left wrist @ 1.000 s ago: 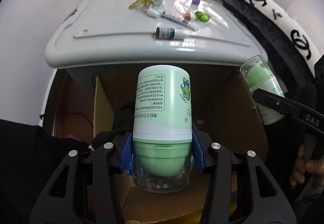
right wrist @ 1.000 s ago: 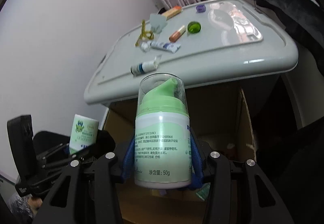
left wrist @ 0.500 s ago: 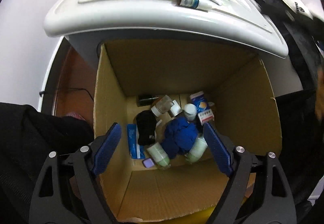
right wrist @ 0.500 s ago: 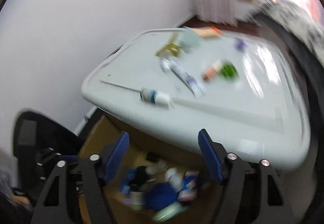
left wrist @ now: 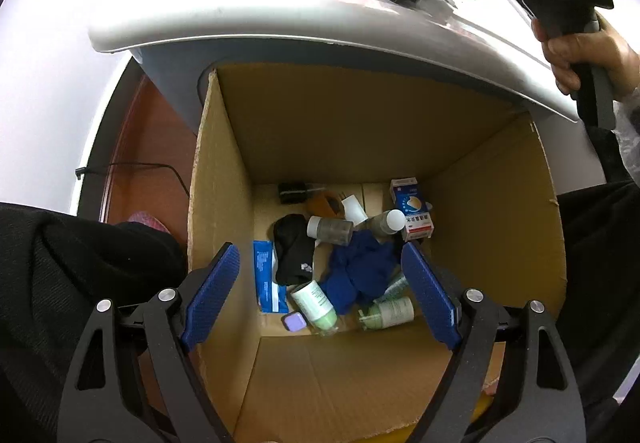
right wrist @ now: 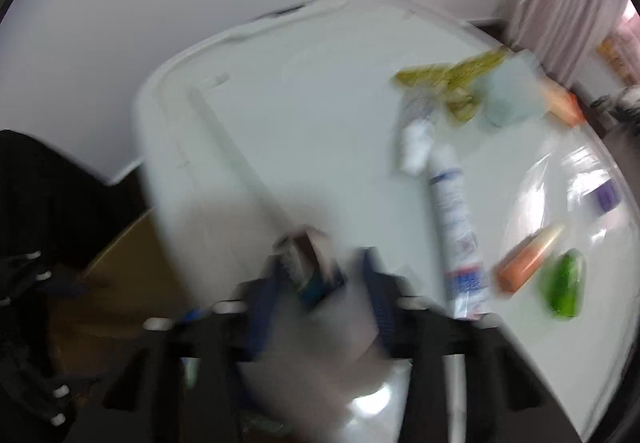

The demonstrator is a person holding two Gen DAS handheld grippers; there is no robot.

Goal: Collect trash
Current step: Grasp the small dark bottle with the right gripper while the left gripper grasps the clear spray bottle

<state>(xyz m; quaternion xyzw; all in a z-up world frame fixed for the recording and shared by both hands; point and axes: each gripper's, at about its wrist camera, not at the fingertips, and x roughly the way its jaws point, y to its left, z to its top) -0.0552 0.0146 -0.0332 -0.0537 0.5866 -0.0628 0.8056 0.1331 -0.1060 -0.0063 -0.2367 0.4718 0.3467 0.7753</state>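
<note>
Both green-white bottles now lie inside cardboard box, gone from tongs. Left tongs gape empty above box. Right tongs moved over bench, straddling small tube; blurred, grip unclear.

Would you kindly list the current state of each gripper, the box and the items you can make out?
Left gripper: open, empty, over the box.
Right gripper: blurred, around a small tube.
Cardboard box: open, holding trash.
Green-capped bottles: lying in the box.
White tube: lying on the lid.
</note>
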